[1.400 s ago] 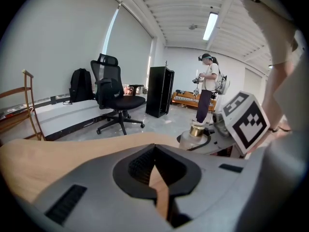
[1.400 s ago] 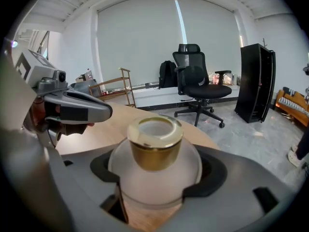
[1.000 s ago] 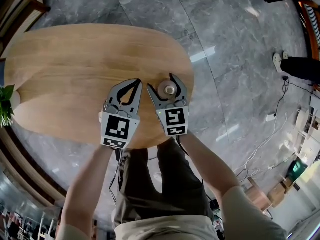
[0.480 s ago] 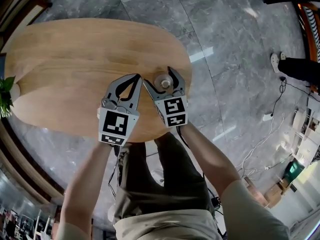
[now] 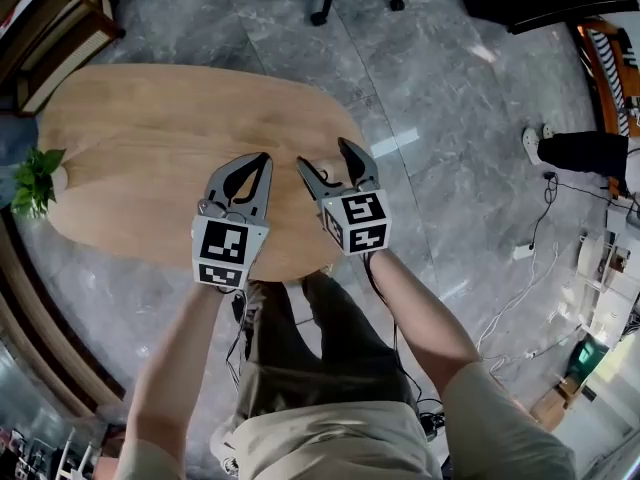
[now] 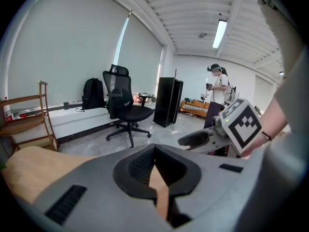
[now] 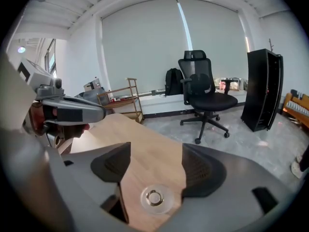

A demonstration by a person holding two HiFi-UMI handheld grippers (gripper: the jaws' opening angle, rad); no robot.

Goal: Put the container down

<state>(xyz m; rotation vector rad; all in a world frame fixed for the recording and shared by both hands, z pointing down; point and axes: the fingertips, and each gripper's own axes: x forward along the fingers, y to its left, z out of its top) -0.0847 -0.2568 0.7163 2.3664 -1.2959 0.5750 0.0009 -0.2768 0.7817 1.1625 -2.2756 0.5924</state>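
Observation:
The container (image 7: 155, 198) is a small clear round pot with a ringed top. It stands on the wooden table (image 7: 145, 149) near its right end. My right gripper (image 7: 154, 166) hangs above it, open, with the pot showing low between the two dark pads, not touched. In the head view the right gripper (image 5: 322, 156) tilts up over the table's (image 5: 150, 138) right end and mostly hides the pot. My left gripper (image 5: 257, 159) sits beside it to the left, its jaws shut with nothing in them (image 6: 155, 149).
A small potted plant (image 5: 35, 178) stands at the table's left edge. Past the table are a black office chair (image 7: 205, 98), a wooden shelf (image 7: 120, 103) and a black cabinet (image 7: 263, 88). A person (image 6: 219, 88) stands at the far end of the room.
The right gripper, which had its jaws round the container on the table, has lifted and tipped up off it. The container stays on the table. The left gripper has barely moved.

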